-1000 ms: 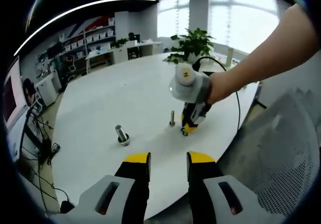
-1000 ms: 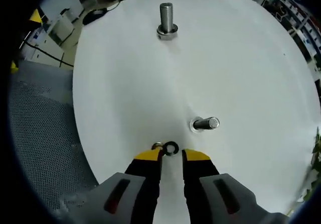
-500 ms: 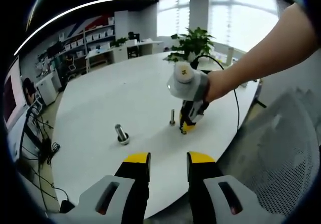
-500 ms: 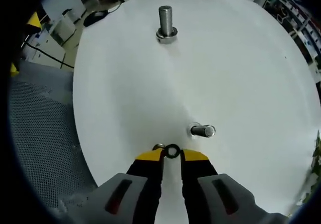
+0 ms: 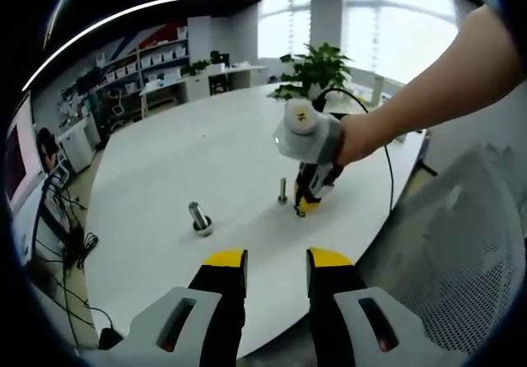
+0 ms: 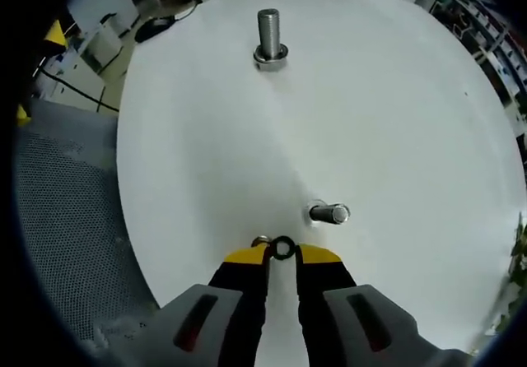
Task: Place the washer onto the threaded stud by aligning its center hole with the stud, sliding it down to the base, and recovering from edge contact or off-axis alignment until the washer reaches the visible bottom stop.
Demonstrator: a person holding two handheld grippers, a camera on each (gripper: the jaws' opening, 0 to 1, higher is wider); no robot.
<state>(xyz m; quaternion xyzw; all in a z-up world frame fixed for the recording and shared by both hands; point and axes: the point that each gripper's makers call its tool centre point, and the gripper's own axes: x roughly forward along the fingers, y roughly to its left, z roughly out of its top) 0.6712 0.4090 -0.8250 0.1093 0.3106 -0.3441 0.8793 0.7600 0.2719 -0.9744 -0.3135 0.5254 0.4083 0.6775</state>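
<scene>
In the right gripper view, a small dark washer (image 6: 283, 247) sits between the yellow tips of my right gripper (image 6: 282, 254), whose jaws stand close on either side of it. A thin threaded stud (image 6: 329, 214) rises from the white table (image 6: 395, 120) just beyond and to the right of the washer. In the left gripper view, a hand holds the right gripper (image 5: 306, 204) low over the table, right beside that stud (image 5: 282, 190). My left gripper (image 5: 277, 260) hovers at the table's near edge, open, with nothing between its jaws.
A thicker bolt (image 6: 270, 34) (image 5: 199, 219) stands upright farther across the table. A small silvery ring (image 6: 260, 240) lies by my right gripper's left tip. Grey mesh seats (image 6: 74, 219) (image 5: 461, 243) flank the table edge. A potted plant (image 5: 317, 69) stands at the far side.
The right gripper's jaws have drawn in around the dark washer, and the gripper has edged slightly closer to the thin stud. The left gripper has not moved.
</scene>
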